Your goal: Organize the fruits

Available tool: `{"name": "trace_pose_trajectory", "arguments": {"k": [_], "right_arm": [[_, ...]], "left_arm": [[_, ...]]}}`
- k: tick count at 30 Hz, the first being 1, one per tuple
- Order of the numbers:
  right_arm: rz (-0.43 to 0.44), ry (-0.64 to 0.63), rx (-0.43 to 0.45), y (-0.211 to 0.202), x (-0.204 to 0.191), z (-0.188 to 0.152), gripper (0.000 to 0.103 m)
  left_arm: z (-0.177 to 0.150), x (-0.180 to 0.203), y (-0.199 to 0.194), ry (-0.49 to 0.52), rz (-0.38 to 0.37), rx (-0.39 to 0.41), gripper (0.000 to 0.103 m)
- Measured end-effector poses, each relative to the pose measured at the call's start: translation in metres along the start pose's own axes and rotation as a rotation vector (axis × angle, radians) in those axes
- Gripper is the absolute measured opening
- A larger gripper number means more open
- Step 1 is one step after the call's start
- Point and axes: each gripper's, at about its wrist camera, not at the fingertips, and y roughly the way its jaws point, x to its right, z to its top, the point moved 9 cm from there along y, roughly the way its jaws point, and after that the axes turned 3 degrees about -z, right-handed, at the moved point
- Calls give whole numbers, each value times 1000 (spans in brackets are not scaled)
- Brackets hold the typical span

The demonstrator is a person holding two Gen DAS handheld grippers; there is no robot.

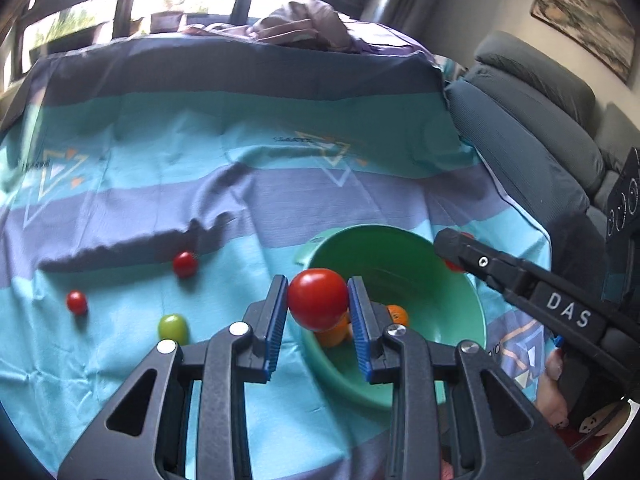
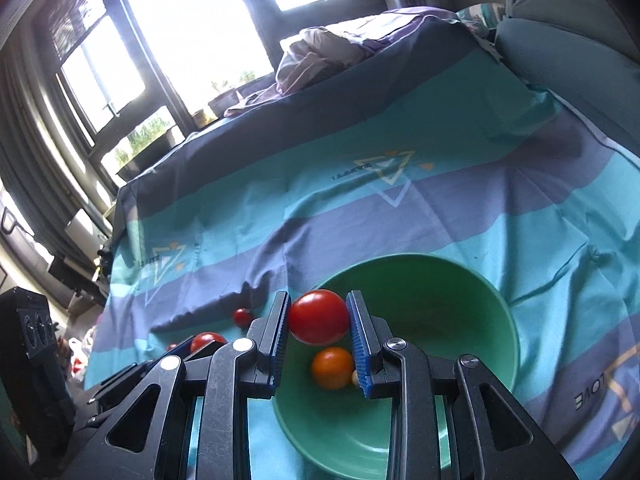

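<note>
While both grippers hover at the green bowl, the left gripper clamps a red tomato and the right gripper clamps another red tomato; orange fruit lies inside, lower centre.

Left wrist: we looked forward along the left gripper, close above the green bowl, facing the windows.
Right wrist: we looked likewise from the bowl's other side, equally close.
Shared: bowl, striped cloth, windows.
</note>
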Motion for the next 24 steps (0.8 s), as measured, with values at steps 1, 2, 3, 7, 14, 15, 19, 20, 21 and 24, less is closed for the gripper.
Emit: {"name": "trace_pose_trajectory", "arguments": {"k": [1, 2, 3, 7, 14, 15, 19, 20, 21, 24], "right_arm": [[-9, 17, 6, -2, 8, 1, 31], [-16, 33, 9, -3, 14, 2, 31], [-23, 50, 10, -4, 21, 2, 31], [-61, 110, 3, -3, 47, 3, 31], [-114, 183, -44, 9, 81, -4, 31], [-119, 187, -51, 12, 84, -4, 31], [-130, 199, -82, 19, 89, -9, 31], [-141, 198, -88, 20, 91, -10, 31], [-153, 197, -93, 22, 92, -11, 31], [-169, 202, -105, 25, 96, -12, 31]], "left_arm": [[2, 9, 3, 25, 1, 0, 30], [4, 17, 5, 45, -7, -2, 31], [5, 23, 8, 58, -17, -4, 31], [4, 35, 26, 83, -23, -29, 31], [-9, 54, 62, 103, -63, -111, 31], [-11, 56, 66, 106, -69, -122, 31], [-18, 62, 83, 107, -82, -163, 31], [-19, 63, 86, 108, -85, -173, 31], [-20, 63, 89, 108, -87, -182, 31], [-24, 65, 96, 108, -95, -202, 31]]}}
